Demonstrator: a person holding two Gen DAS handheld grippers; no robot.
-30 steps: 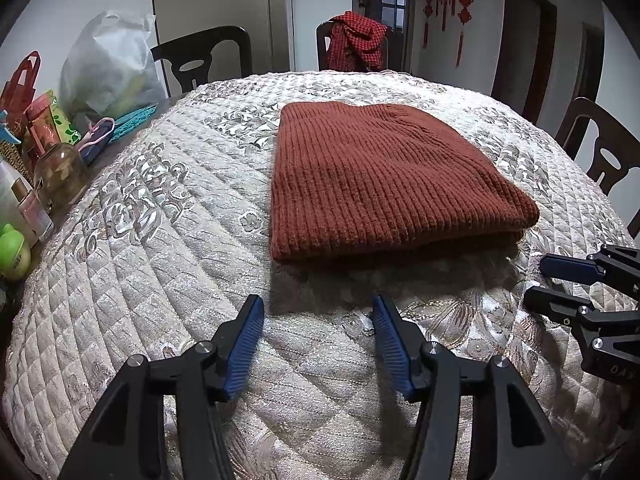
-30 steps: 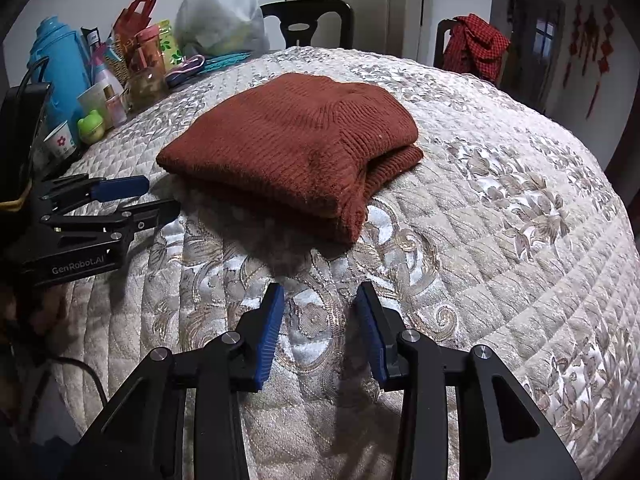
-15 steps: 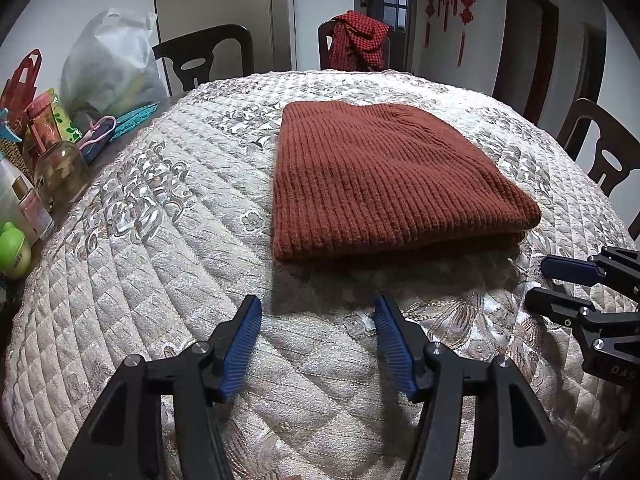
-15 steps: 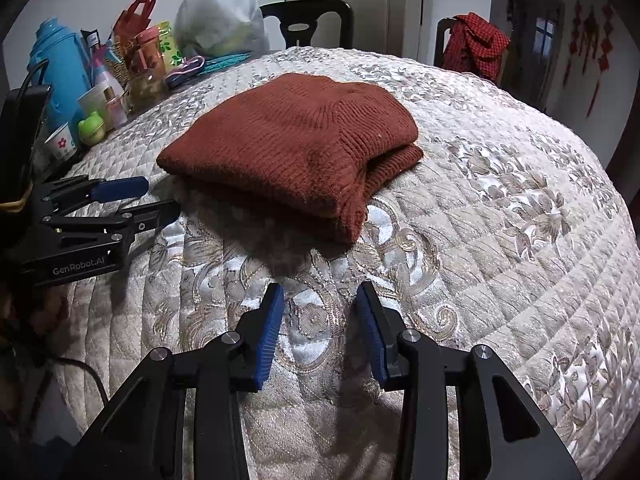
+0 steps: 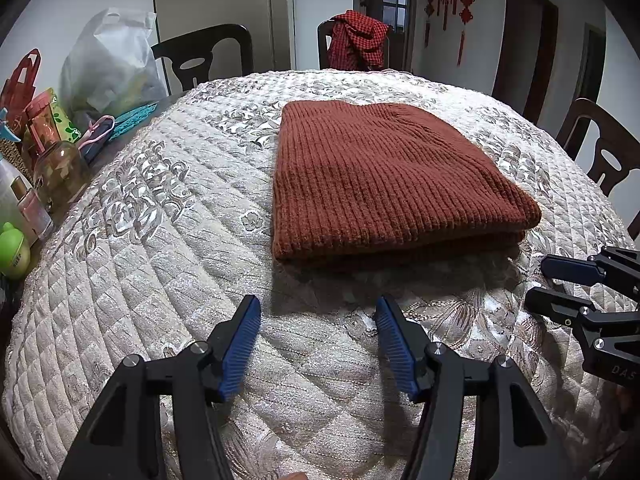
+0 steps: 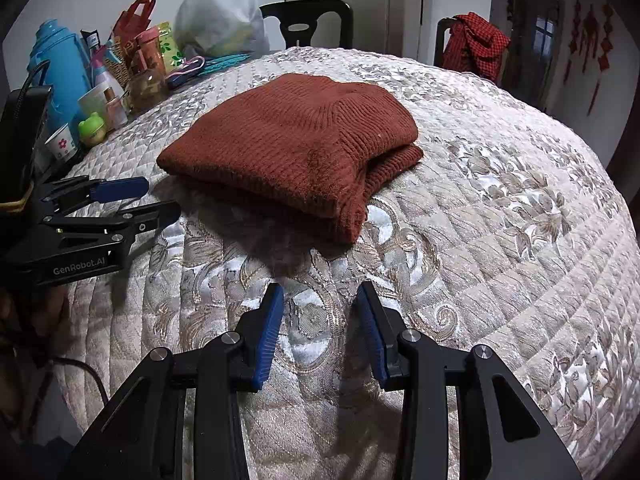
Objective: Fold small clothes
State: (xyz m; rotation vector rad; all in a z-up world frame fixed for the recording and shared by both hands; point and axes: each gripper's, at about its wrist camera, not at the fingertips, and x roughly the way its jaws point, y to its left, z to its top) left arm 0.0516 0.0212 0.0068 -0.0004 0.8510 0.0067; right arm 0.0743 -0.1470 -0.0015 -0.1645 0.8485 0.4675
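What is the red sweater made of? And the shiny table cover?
The sweater looks like thick, soft, matte knitted yarn, maybe wool or acrylic: ribbed rows run across it. The table cover looks like quilted fabric with satiny thread: stitched diamonds and glossy flower patterns catch the light.

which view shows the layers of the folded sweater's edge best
The right wrist view: the rust sweater is seen corner-on, with its stacked layers showing at the near right edge. The left wrist view shows mostly its flat ribbed top and only a thin front edge.

quilted tablecloth (image 5: 160,240), blue thermos (image 6: 60,64), chairs (image 5: 204,54)
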